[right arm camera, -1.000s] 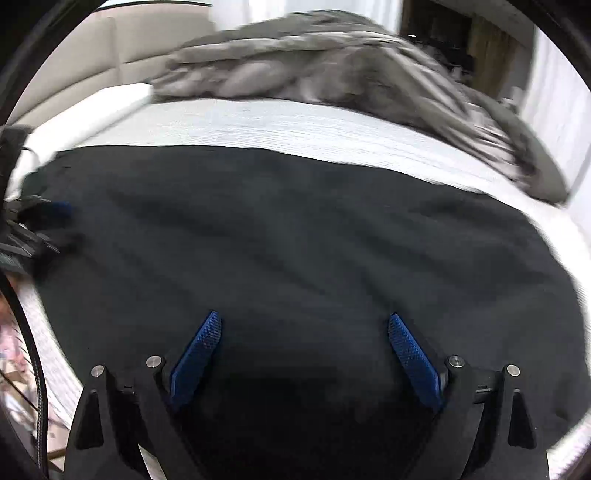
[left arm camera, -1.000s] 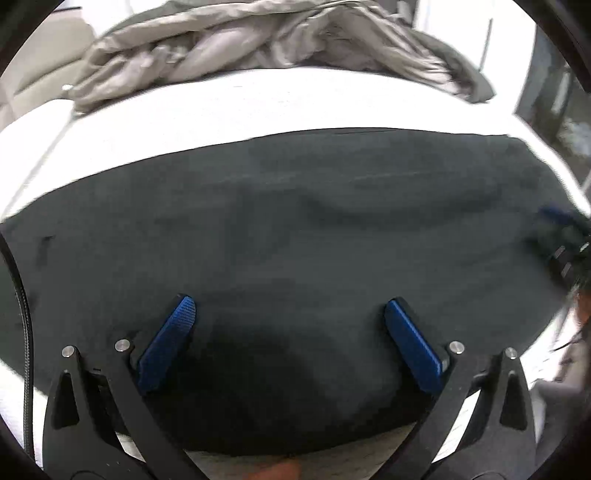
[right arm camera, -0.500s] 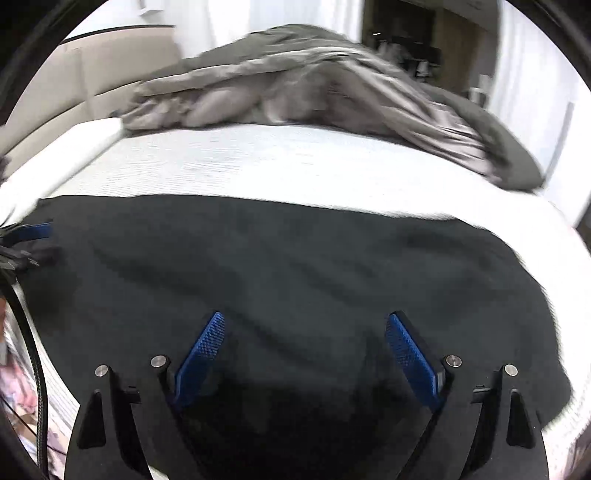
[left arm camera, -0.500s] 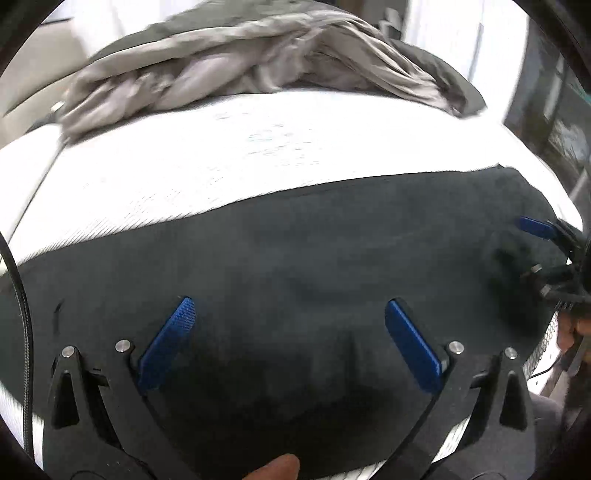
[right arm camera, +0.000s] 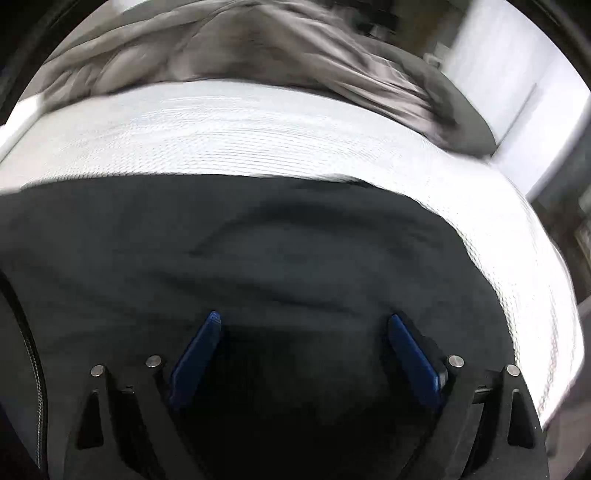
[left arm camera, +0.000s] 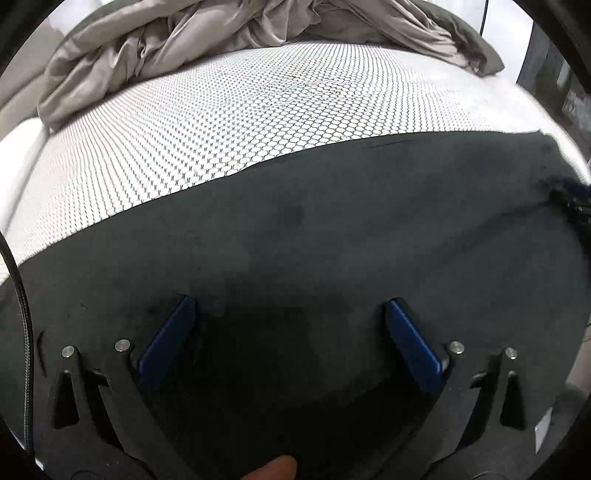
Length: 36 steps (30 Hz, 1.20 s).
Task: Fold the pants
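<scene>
Since the earlier frames both views have drawn back across the bed: more of the white honeycomb-patterned mattress (left arm camera: 236, 110) now shows beyond the far edge of the black pants (left arm camera: 332, 229), and the pants fill less of each picture. The left gripper (left arm camera: 290, 332) has its blue fingers (left arm camera: 168, 343) spread wide, released, with nothing pinched between them; only flat pants cloth lies beneath and ahead. The right gripper (right arm camera: 303, 350) also stands wide, though its jaws have just been closing a little, again with only the pants surface under the gap and no fold caught. Both grippers tilt steeply down toward the cloth. In the left view the right gripper's dark tip shows blurred at 3 o'clock on the pants' edge. A crumpled grey duvet (left arm camera: 221, 33) lies at 12 o'clock. A fingertip (left arm camera: 275, 469) shows at 6 o'clock.
</scene>
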{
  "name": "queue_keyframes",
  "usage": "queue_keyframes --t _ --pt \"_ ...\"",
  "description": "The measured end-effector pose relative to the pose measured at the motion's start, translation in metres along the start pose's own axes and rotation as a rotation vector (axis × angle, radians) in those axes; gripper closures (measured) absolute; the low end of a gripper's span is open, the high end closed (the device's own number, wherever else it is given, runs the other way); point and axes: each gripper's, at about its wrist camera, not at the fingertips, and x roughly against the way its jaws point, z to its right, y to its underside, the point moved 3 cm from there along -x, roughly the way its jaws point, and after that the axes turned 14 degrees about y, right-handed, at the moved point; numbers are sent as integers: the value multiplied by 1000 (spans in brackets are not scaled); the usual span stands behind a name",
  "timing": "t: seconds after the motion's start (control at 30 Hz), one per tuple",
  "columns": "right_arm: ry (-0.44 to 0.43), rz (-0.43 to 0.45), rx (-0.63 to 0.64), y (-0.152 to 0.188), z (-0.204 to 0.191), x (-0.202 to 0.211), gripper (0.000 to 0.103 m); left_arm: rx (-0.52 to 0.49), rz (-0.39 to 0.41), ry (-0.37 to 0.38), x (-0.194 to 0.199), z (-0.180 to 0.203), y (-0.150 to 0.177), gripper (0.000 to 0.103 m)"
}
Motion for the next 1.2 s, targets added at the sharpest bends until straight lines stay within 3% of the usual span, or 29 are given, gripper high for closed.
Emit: queue_keyframes --t 0.07,0.13,0.23,0.4,0.47,0.53,0.63,0.77,0.83,0.9,1.03,1.2 --pt "-44 0 9 2 3 1 18 23 16 -9 8 -2 -3 1" --pt "11 21 38 -4 -9 9 18 30 51 1 16 4 -3 1" --pt "-95 97 36 -6 -40 41 17 20 99 44 26 24 -15 1" --pt "-231 123 97 -40 -126 58 17 -32 54 39 -15 51 -35 1" --pt "-275 107 135 -38 -155 56 17 -50 11 -10 -36 47 -37 0" --pt "-271 75 169 -29 -170 47 17 -25 1 15 -45 41 -35 0" --pt "-176 80 192 -27 -152 32 17 32 20 26 -42 27 -37 0" --pt "88 34 66 -35 -66 -3 15 44 33 44 -39 23 -39 0" --pt "72 -22 -41 -33 -28 -21 15 32 28 30 -38 29 -41 0" --pt "5 -43 -82 -28 -14 -26 16 20 18 10 -39 30 -43 0" --pt "74 44 -32 -25 -26 16 16 9 70 7 -12 49 -38 1" --pt "-131 130 -54 5 -50 84 15 -36 143 135 29 96 1 1"
